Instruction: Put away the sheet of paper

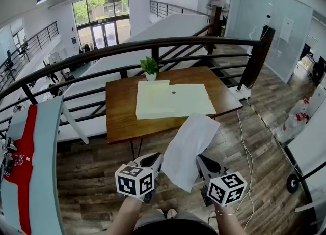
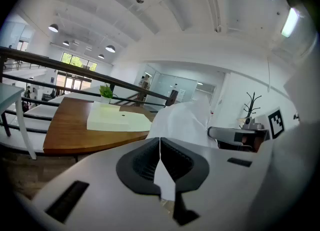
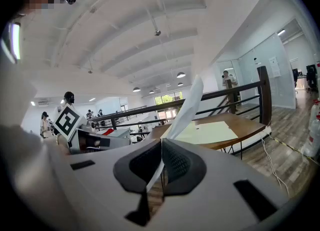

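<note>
A white sheet of paper [image 1: 187, 147] hangs in the air between my two grippers, in front of the wooden table [image 1: 122, 117]. My left gripper [image 1: 154, 165] is shut on the sheet's left lower edge; its dark pads [image 2: 145, 162] pinch the sheet of paper [image 2: 185, 122]. My right gripper [image 1: 202, 164] is shut on the right lower edge, and the sheet of paper [image 3: 185, 110] rises up from between its pads [image 3: 177, 162]. On the table lies a pale yellow stack of sheets [image 1: 170, 99] with a small dark dot on top.
A small potted plant [image 1: 149, 68] stands at the table's far edge. A dark railing [image 1: 153, 46] runs behind the table. A light blue surface with a red strip [image 1: 30, 163] is at the left. A cable [image 1: 244, 137] lies on the wooden floor at the right.
</note>
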Tool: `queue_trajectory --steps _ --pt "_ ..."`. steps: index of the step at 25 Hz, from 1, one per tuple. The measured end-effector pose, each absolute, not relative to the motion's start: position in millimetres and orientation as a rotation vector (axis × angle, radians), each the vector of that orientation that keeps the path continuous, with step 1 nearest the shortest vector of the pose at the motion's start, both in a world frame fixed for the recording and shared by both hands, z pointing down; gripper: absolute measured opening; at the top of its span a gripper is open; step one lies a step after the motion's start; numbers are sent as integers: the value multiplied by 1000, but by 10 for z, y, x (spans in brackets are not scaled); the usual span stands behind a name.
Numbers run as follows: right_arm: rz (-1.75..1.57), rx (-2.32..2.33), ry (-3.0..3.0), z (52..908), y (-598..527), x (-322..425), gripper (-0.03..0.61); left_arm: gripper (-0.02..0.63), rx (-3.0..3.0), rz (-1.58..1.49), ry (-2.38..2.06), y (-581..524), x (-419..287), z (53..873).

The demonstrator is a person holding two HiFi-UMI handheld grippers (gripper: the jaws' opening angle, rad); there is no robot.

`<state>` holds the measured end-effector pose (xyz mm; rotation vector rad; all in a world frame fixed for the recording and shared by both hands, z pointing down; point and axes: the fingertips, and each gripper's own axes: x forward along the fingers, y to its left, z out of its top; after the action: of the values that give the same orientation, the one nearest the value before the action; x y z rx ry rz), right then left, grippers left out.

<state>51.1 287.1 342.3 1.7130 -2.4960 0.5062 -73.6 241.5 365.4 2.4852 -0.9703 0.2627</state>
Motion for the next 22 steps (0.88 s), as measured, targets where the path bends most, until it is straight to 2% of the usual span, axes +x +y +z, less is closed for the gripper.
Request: queue_trajectory --steps 22 --pt "540 1620 -2588 3564 2856 714 31 20 2412 288 -938 2490 -438 3915"
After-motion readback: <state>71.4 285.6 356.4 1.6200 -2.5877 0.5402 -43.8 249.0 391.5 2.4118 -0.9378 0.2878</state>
